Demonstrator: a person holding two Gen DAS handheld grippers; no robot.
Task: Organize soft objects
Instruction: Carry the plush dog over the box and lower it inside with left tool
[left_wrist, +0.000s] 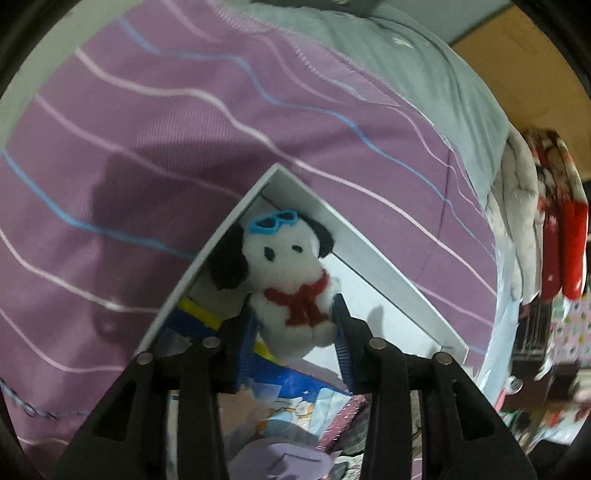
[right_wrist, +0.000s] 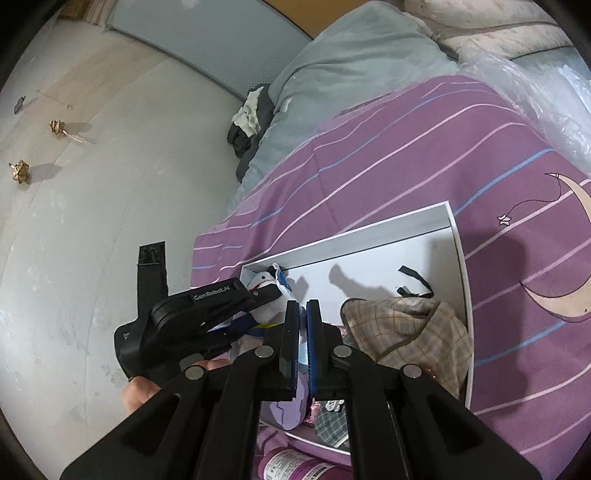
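My left gripper (left_wrist: 295, 314) is shut on a white plush dog (left_wrist: 291, 273) with black ears, a red scarf and blue sunglasses. It holds the dog over the far corner of a white box (left_wrist: 373, 254) on the purple striped bed cover. In the right wrist view the left gripper (right_wrist: 275, 291) and the dog (right_wrist: 264, 286) are at the box's left corner. My right gripper (right_wrist: 303, 306) is shut and empty above the white box (right_wrist: 458, 240). A plaid cap (right_wrist: 410, 328) lies inside the box. A blue printed cloth (left_wrist: 291, 387) and a lilac item (left_wrist: 280, 458) also lie inside.
The purple striped bed cover (right_wrist: 388, 162) has a grey blanket (right_wrist: 351, 62) at its far end. Red and white folded bedding (left_wrist: 554, 221) hangs at the right. Bare floor (right_wrist: 92, 221) with small gold objects (right_wrist: 20, 171) lies left of the bed. A purple bottle (right_wrist: 291, 465) lies near the box.
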